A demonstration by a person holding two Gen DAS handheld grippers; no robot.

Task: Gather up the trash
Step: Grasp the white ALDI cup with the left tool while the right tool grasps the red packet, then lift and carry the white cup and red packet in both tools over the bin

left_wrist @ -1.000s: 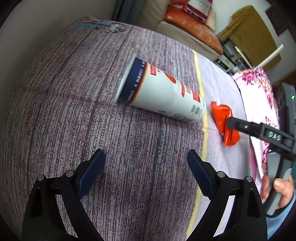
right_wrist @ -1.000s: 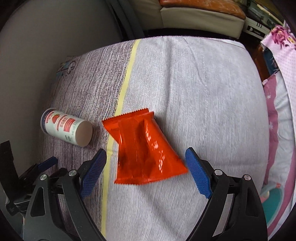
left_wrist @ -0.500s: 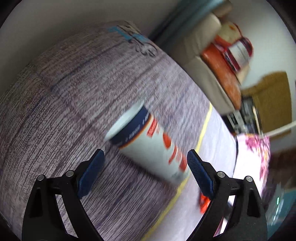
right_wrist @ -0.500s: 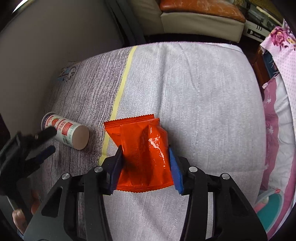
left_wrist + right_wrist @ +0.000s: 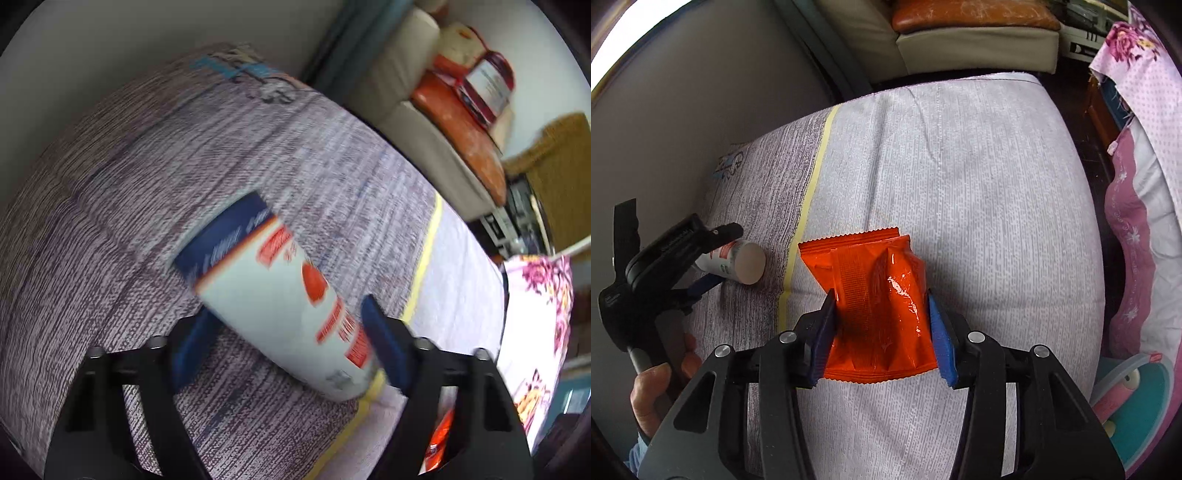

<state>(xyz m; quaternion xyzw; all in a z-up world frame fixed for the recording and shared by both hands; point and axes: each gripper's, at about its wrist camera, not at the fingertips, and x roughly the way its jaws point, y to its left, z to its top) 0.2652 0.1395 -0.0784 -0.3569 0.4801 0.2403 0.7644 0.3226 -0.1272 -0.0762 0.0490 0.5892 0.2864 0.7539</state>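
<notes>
left wrist view
change: left gripper [image 5: 284, 339] has moved in over the cup [image 5: 273, 295] and its jaws have just been closing; a second ago the cup lay well ahead of wide-open fingers, now it sits between them.
fingers: the right-hand pad looks to be against the cup's lower end; the left-hand pad is at or just beside its side. Frame is blurred, so firm contact on both sides is not certain. I read it as closing on the cup, not yet a confirmed clamp.
cup location: lying on its side on the dark-striped half of the bedspread [image 5: 110, 229], base end near the yellow stripe [image 5: 424, 258].
meaning: cup pickup looks one squeeze away.
around: sofa [image 5: 417, 122] with orange cushion [image 5: 461, 129] beyond the bed, floral cloth [image 5: 543, 295] at right. Nothing blocks the grasp.

right wrist view
change: right gripper [image 5: 882, 332] went from open around the orange wrapper [image 5: 875, 295] to closed on it; no change over the last half second.
fingers: clamped on the wrapper, blue pads pressing both long edges, foil buckled between them.
wrapper location: held in the jaws, over the pale half of the bedspread, right of the yellow stripe.
meaning: wrapper secured, ready to lift; no bin visible in either view, so drop point unknown.
around: the left gripper and the person's hand [image 5: 661, 384] at left, straddling the cup; pink bedding [image 5: 1137, 258] at right. Grippers are well apart, so no clash likely.
</notes>
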